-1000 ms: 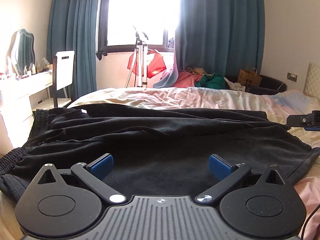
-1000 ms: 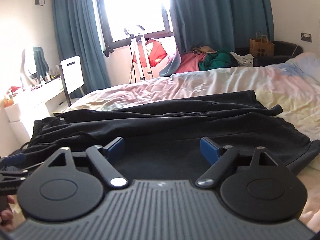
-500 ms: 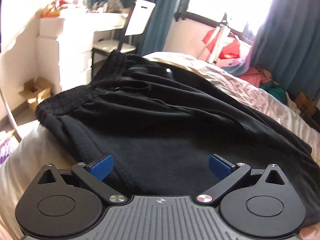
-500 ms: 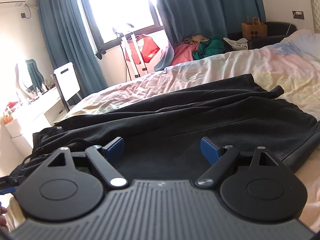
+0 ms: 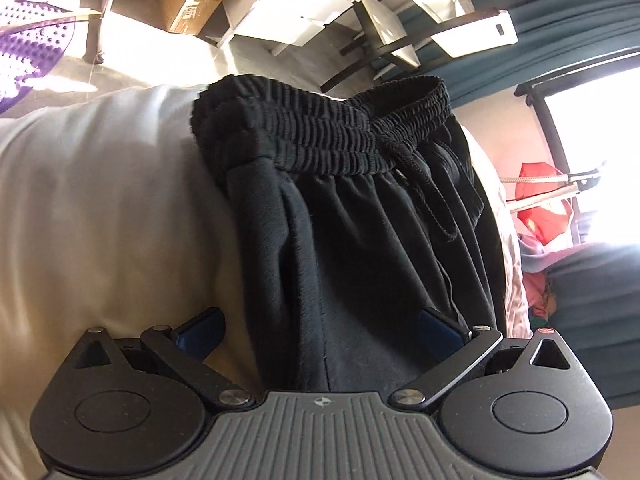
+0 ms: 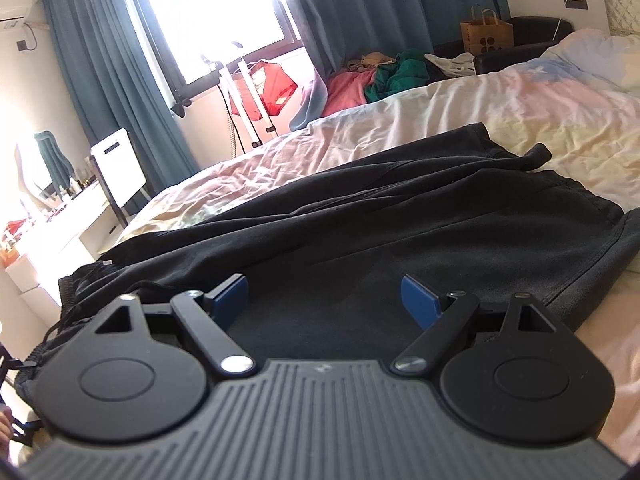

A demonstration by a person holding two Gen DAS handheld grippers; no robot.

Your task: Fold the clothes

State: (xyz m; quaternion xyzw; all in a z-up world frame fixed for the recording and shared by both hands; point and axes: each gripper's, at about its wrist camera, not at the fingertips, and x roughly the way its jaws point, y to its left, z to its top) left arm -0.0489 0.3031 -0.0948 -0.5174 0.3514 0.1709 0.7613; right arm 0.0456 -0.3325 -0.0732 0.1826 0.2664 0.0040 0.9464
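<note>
So both tools are empty right now. The left tool [image 5: 318, 332] has its jaws spread wide, with the side edge of the black shorts [image 5: 360, 240] running up the middle of the frame between them, but the blue pads aren't pressing on any cloth. One pad sits over the pale bedsheet [image 5: 112, 220] at lower left, the other over the dark fabric at lower right. Further up that view, the ribbed waistband [image 5: 320, 128] with its drawstring is bunched at the edge of the bed, upper centre.

The right tool [image 6: 324, 300] is just as wide open and holding nothing, hovering low over the middle of the shorts [image 6: 380, 232]. From there the shorts stretch across the frame, waistband end at lower left, leg hems out toward the right edge, all lying on the bed [image 6: 500, 120]. Looks like they're laid out lengthwise with some creases, maybe already doubled over leg on leg, but I can't say for sure.

My read: barely started, or one fold in at most. Nothing is gripped yet, so grabbing the ends and bringing them together is all still to do. There's also a heap of clothes [image 6: 376, 76] at upper centre.
</note>
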